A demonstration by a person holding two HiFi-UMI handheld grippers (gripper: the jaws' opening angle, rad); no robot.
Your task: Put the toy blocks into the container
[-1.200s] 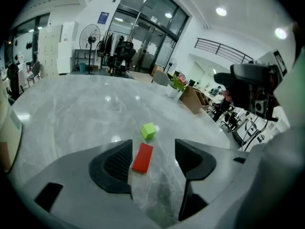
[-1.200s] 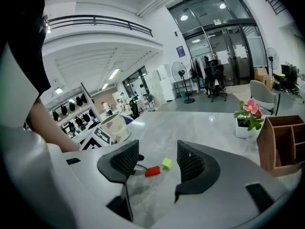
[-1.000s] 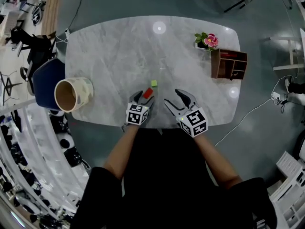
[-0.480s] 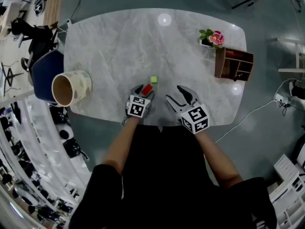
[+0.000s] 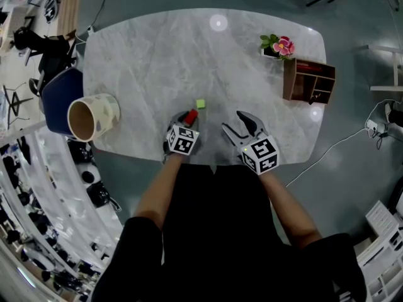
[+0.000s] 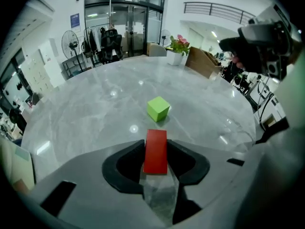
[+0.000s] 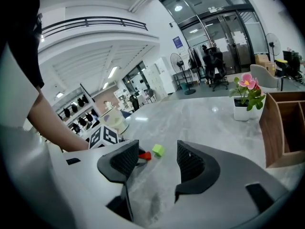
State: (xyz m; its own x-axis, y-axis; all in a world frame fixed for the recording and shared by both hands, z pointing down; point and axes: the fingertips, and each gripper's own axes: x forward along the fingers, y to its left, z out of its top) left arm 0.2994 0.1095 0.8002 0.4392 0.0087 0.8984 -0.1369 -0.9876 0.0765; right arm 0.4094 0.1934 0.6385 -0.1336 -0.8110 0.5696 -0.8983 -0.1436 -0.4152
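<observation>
- Left tongs [image 6: 156, 146]: jaws closing, red block [image 6: 156, 152] standing between them. Both pads sit at its long sides, so it reads as gripped.
- The red block stands on its narrow edge, and its far end pokes out past the jaw tips.
- Green block [image 6: 158, 109]: on the desk [image 5: 157, 61] just beyond the red block, apart from it, untouched.
- Right tongs [image 7: 157, 159]: jaws spread wide with nothing between them, only bare desk below.
- In the head view the right tongs sit beside the left tongs at the near edge of the desk, a little to the right of both blocks.
- The right gripper view shows the red block's tip and the green block off to the left front, past the left jaw.
- Container [image 5: 112, 109]: cream cup with an open mouth at the left edge of the desk, well apart from the blocks and both tongs. Neither block is in it.
- Far right of the desk: a wooden organizer [image 5: 308, 80], with a small potted flower [image 5: 277, 44] just beside it.
- A blue chair [image 5: 60, 99] is off the left edge of the desk, behind the container.
</observation>
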